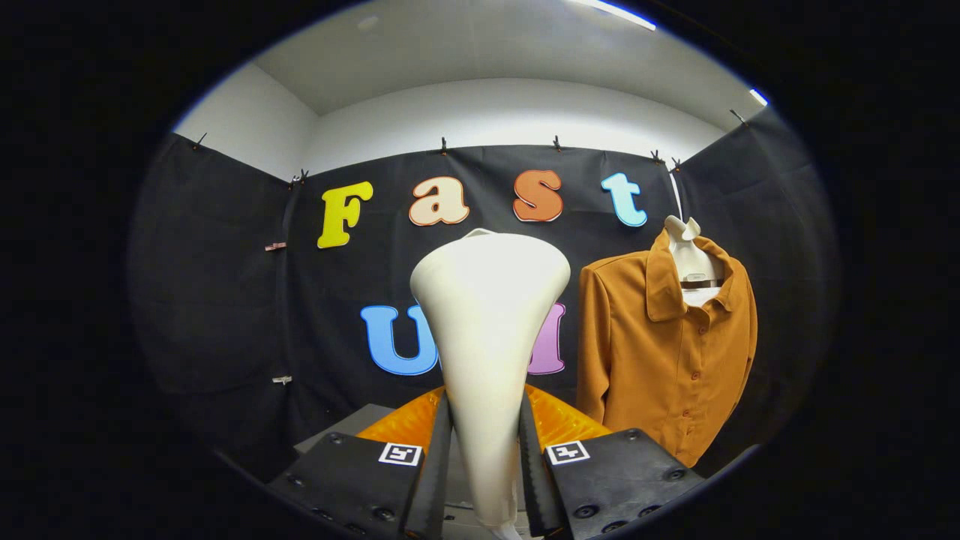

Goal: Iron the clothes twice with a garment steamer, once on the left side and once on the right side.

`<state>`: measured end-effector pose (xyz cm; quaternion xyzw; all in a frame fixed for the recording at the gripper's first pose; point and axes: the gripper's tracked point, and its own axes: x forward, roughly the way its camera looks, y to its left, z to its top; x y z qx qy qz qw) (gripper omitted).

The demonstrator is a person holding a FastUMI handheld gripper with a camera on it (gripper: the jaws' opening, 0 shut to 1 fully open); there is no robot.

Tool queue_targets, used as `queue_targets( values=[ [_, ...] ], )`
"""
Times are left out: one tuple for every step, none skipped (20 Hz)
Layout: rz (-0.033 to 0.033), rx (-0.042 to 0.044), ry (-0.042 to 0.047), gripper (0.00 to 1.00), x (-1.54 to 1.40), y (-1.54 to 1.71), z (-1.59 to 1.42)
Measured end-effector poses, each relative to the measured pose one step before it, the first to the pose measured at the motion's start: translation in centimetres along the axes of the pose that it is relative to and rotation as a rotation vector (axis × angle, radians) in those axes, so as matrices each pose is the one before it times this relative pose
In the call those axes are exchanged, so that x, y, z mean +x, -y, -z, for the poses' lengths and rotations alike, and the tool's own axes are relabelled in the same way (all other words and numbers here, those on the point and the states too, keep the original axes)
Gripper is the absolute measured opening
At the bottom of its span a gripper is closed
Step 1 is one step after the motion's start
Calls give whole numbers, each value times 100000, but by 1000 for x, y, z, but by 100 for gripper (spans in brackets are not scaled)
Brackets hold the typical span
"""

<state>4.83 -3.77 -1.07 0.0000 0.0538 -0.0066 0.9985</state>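
The tongs (pixel 486 457) pinch the white garment steamer (pixel 489 330), whose flared head hides its face; the orange shirt (pixel 667 352) hangs beyond, apart.

Likely studio booth: black cloth wall (pixel 225 300).

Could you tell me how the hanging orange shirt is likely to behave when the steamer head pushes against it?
The orange shirt looks like soft cloth, so it will probably give and fold. Hanging free against the booth wall, it may swing rather than resist. The gripper is shut on the steamer head, whose smooth shell could slip.
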Motion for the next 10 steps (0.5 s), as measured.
queue_targets(
  values=[
    [-20,89,-195,45,-9,81,57],
    [96,102,-343,45,116,118,80],
    [101,-240,-623,45,8,188,141],
    [-40,-292,-426,45,-63,119,36],
    [112,-190,-89,45,-94,117,-18],
    [324,-368,-11,45,56,56,-28],
    [129,-136,255,45,-55,21,-133],
    [-71,-33,305,45,-68,-72,-78],
    [-101,-357,210,45,-60,-81,-84],
    [-119,-469,119,45,-132,42,55]
  ],
)
